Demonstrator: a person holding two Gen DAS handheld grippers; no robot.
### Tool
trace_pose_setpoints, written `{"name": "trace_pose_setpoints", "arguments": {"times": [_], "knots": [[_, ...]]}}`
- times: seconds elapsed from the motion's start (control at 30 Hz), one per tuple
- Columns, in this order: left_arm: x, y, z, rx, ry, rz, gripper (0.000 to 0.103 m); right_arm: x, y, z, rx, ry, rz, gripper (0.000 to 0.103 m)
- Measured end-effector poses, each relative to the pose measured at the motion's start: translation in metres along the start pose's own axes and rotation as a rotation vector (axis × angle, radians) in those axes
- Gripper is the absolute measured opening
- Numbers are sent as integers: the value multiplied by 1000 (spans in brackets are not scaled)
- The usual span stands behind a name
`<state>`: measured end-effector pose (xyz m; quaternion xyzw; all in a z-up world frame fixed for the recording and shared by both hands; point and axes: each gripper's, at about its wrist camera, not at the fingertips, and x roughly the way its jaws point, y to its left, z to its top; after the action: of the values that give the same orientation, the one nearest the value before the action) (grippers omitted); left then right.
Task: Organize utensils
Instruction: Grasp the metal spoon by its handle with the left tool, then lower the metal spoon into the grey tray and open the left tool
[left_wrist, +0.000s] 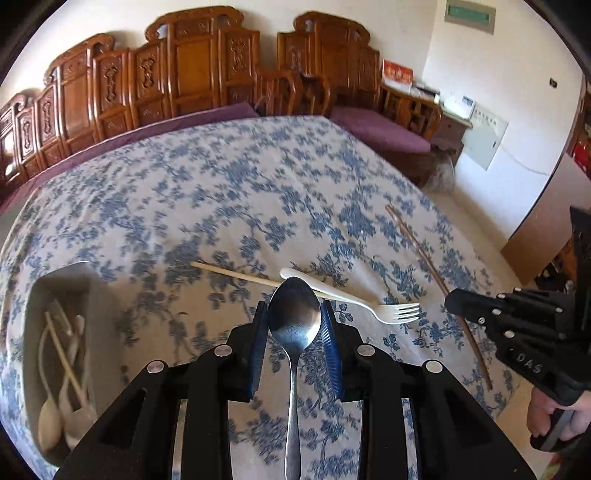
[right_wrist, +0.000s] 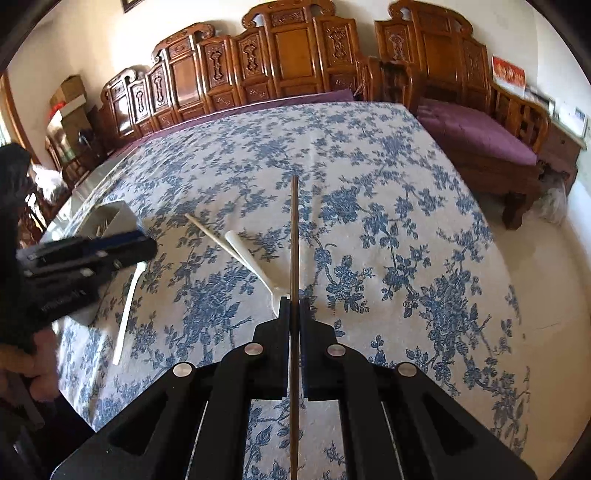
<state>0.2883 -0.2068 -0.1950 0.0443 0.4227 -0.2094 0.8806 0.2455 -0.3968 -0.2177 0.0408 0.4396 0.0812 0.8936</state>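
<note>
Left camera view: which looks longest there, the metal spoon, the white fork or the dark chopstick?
1. Metal spoon, though it is nearest the lens, which inflates it.
2. Dark chopstick.
3. White fork.

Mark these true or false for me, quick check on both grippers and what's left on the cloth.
1. The left gripper holds a metal spoon. True.
2. The right gripper is open and holds nothing. False: it is shut on a dark chopstick.
3. A white plastic fork lies on the floral tablecloth. True.
4. The grey utensil box is empty. False: pale spoons and chopsticks lie inside.
</note>
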Motion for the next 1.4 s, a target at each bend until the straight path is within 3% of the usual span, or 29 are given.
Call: {"name": "trace_pose_setpoints", "arguments": {"times": [0.4, 0.67, 1.03, 1.23, 1.4], "knots": [[-77, 34, 2, -7, -99, 49, 26, -10, 61, 9, -106, -16, 6, 6], [-105, 73, 3, -36, -135, 90, 26, -12, 104, 16, -158, -23, 43, 6], [-83, 145, 3, -107, -110, 149, 26, 21, 150, 25, -175, -4, 134, 6], [-58, 184, -6, -178, -84, 162, 26, 44, 154, 28, -169, 10, 145, 6], [-35, 194, -16, -179, -45, 179, 26, 61, 148, 26, -160, 32, 129, 6]]}}
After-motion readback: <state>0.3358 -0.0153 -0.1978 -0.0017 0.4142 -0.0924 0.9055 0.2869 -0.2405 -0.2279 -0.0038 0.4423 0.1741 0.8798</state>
